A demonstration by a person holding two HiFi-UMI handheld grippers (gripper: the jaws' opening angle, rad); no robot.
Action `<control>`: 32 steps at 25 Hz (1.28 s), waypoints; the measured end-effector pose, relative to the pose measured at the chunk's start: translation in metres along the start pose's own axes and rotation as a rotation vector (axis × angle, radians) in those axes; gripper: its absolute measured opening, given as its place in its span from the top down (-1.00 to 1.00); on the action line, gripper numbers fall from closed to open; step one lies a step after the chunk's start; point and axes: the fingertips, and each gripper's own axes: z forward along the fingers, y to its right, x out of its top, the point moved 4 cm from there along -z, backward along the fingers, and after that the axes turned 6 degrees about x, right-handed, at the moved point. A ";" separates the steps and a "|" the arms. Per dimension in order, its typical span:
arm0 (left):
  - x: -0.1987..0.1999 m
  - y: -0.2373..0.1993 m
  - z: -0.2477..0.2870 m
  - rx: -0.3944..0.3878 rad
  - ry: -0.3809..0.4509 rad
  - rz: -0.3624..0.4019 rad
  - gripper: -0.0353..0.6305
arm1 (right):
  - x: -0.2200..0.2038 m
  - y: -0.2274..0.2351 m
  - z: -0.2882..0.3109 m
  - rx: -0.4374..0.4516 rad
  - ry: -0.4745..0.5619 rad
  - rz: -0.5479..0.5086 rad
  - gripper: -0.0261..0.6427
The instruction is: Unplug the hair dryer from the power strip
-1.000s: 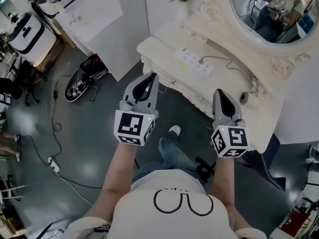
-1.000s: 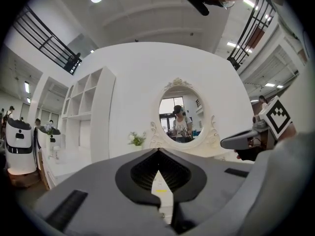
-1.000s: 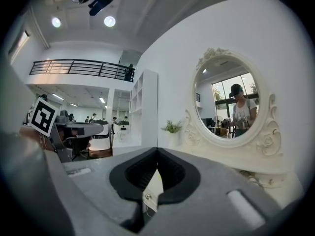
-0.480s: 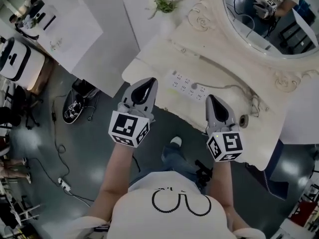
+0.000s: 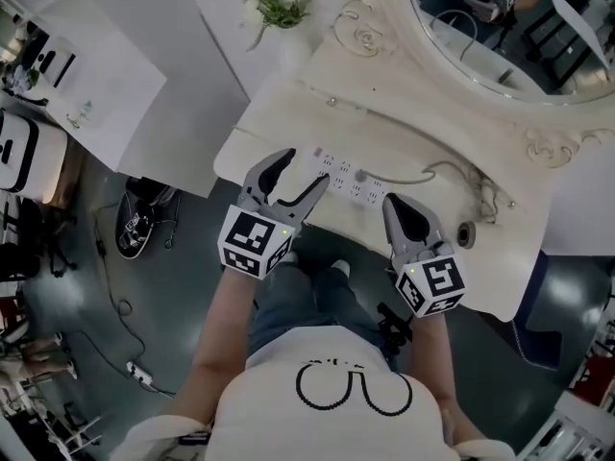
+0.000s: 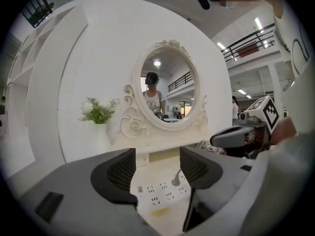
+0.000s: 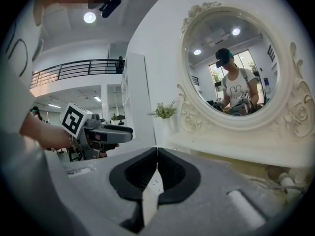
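Observation:
A white power strip lies on the cream dressing table, with one white plug in it. The plug's cord runs off to the right. My left gripper hovers at the strip's left end, its jaws opening with nothing between them. In the left gripper view the strip and the plug show just beyond the spread jaws. My right gripper is shut and empty, at the table's front edge just short of the strip's right end. A dark round nozzle-like thing sits to its right.
An oval mirror in an ornate frame stands at the table's back, and a vase of flowers at the back left. Loops of cord lie at the right. Down on the floor at the left are a dark bag and cables.
Both grippers have moved forward over the table's edge towards the power strip. The left gripper's jaws, shut before, now stand wide. The right gripper stays shut.

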 end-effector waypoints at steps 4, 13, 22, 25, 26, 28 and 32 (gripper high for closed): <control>-0.014 0.000 0.018 -0.081 -0.040 0.012 0.06 | -0.020 -0.004 0.010 -0.001 -0.106 0.018 0.55; -0.050 -0.017 0.053 -0.298 -0.208 0.093 0.06 | -0.041 -0.007 0.037 -0.144 -0.159 0.108 0.45; -0.103 -0.036 0.083 -0.460 -0.389 0.265 0.06 | -0.060 0.004 0.061 -0.335 -0.198 0.239 0.48; -0.121 -0.036 0.092 -0.524 -0.474 0.326 0.06 | -0.069 0.010 0.068 -0.400 -0.214 0.284 0.52; -0.125 -0.034 0.095 -0.548 -0.490 0.344 0.06 | -0.073 0.012 0.070 -0.415 -0.217 0.296 0.52; -0.130 -0.030 0.099 -0.579 -0.508 0.367 0.06 | -0.079 0.014 0.074 -0.436 -0.223 0.316 0.52; -0.137 -0.026 0.107 -0.596 -0.536 0.394 0.06 | -0.088 0.016 0.083 -0.453 -0.251 0.326 0.52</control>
